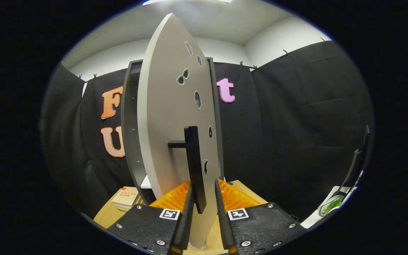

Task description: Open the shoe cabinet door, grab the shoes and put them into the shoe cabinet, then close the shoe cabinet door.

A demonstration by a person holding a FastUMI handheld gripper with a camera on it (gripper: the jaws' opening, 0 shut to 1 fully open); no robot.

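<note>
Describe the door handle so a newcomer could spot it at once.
Find the tall grey cabinet door, swung open edge-on. On its face stands the handle, a black upright bar on a short black peg, its lower end between the gripper fingers. Unlike the small dark stickers nearby, it stands proud.

- Camera rides on the tongs [204,198], looking forward along both fingers.
- Faces the cabinet door [170,117] edge-on, very near.
- Door handle [194,163] sits between the fingers, close to the lens.

The gripper [204,202] has dark screw-studded plates with square black-and-white markers beside slim jaws.
</note>
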